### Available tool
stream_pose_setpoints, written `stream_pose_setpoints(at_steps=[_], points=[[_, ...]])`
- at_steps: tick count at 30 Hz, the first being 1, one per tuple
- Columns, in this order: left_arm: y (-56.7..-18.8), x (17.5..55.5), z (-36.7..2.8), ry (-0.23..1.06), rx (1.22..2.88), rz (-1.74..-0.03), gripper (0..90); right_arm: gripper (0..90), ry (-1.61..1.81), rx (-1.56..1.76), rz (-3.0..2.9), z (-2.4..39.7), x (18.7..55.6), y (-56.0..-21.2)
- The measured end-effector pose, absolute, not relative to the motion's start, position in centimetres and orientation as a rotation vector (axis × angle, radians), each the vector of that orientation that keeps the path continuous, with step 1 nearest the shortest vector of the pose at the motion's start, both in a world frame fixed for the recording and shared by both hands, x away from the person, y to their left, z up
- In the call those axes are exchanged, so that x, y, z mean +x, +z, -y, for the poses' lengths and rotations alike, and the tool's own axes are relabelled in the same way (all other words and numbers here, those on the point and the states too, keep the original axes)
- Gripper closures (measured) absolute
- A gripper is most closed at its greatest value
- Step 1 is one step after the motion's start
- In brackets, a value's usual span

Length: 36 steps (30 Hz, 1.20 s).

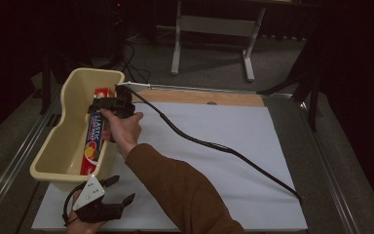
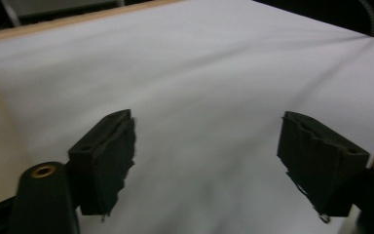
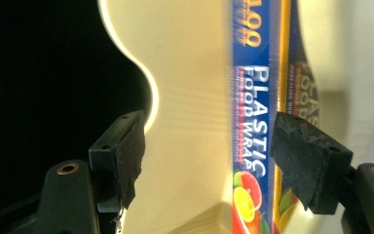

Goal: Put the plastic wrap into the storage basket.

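Brown sleeve (image 1: 185, 195), black hand-held grippers

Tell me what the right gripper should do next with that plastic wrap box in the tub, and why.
Probably lift the right gripper up and away from the cream tub. Its jaws stand wide apart, pressing on nothing, and the plastic wrap box already lies inside the tub along its right wall, so the placing looks done. The left gripper waits open over the white sheet.

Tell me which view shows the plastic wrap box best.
The high view: the plastic wrap box lies full length inside the cream tub. The right gripper view gives a close, blurred section with its lettering; the left gripper view faces white table.
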<state>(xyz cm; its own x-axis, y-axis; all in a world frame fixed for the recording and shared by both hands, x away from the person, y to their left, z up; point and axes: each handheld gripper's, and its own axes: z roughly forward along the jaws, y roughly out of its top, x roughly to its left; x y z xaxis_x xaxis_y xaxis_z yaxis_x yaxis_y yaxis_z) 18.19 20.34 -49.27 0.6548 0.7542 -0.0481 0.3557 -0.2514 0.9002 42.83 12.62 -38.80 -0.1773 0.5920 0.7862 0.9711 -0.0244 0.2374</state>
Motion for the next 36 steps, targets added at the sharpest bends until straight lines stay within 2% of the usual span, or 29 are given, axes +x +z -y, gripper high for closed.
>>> stream_pose_setpoints(at_steps=[11,22,36], points=[[-49.2,18.2,-20.3,0.500,1.858,-0.876,20.9,37.5,-1.131,-1.474,1.940,-11.2,42.6,-37.5],[-49.2,18.1,-20.2,0.508,1.860,-0.878,20.8,38.8,-1.219,-1.306,2.273,-8.9,41.5,-36.9],[-49.2,18.1,-20.2,0.515,1.860,-0.885,20.5,37.3,-1.340,-1.174,2.576,-2.3,40.5,-37.3]])
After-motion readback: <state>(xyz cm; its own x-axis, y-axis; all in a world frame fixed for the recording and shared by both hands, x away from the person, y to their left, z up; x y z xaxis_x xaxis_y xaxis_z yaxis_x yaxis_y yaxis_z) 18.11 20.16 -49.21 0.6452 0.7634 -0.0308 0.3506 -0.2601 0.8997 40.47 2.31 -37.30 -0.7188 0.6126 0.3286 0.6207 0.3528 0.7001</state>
